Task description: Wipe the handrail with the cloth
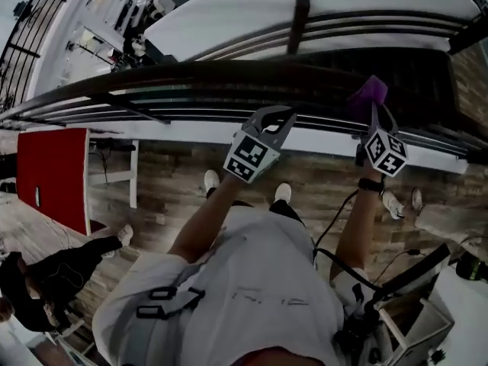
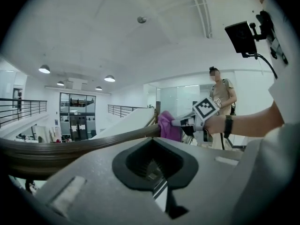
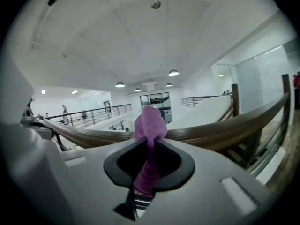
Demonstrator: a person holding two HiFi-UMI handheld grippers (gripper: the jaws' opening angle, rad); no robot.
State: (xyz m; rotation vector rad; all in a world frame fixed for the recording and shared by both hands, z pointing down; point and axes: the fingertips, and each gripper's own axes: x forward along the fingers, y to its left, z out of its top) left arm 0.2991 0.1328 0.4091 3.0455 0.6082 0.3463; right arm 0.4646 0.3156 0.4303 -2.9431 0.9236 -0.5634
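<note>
Pinching the purple cloth [image 3: 150, 123] tight in the jaws of the right gripper [image 3: 149, 146], with a strip running down between them and the bunched top poking past the tips against the wooden handrail [image 3: 225, 130]. Holding the left gripper [image 2: 153, 146] near the same rail, off to the left of the cloth, jaws pressed together on nothing.

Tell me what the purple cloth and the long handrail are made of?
The purple cloth looks like soft fabric with a matte surface: it bunches and folds into a lump. The handrail looks like smooth, dark brown wood: streaks like grain run along it, though it could be a coating.
</note>
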